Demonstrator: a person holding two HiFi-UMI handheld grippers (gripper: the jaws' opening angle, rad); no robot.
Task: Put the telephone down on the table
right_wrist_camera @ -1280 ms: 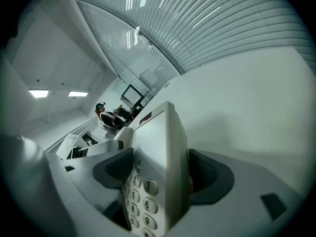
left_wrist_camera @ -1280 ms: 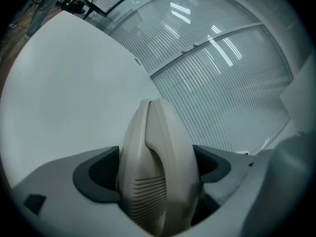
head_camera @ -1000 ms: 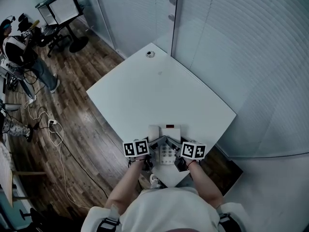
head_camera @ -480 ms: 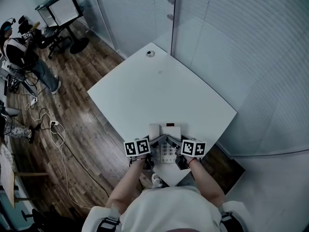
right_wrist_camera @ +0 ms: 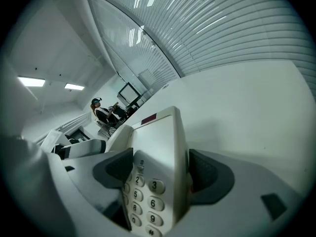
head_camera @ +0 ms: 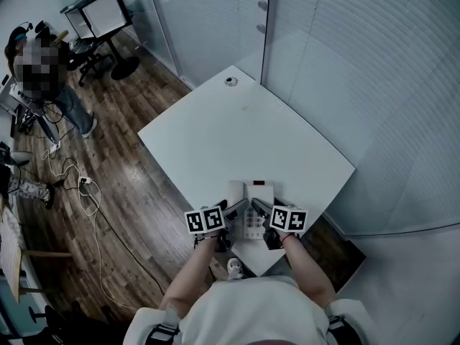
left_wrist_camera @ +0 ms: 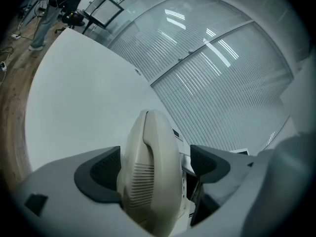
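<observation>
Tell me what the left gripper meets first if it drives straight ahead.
The telephone handset: the left gripper grips it between its jaws. Past it there is bare table, then probably the glass wall; depth is unclear.

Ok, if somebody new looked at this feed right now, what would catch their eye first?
The beige telephone at the near corner of the white table, pinched from both sides: the left gripper is shut on its handset side, the right gripper on its keypad side. After that, the slatted glass walls behind the table and a person far off on the wood floor.
</observation>
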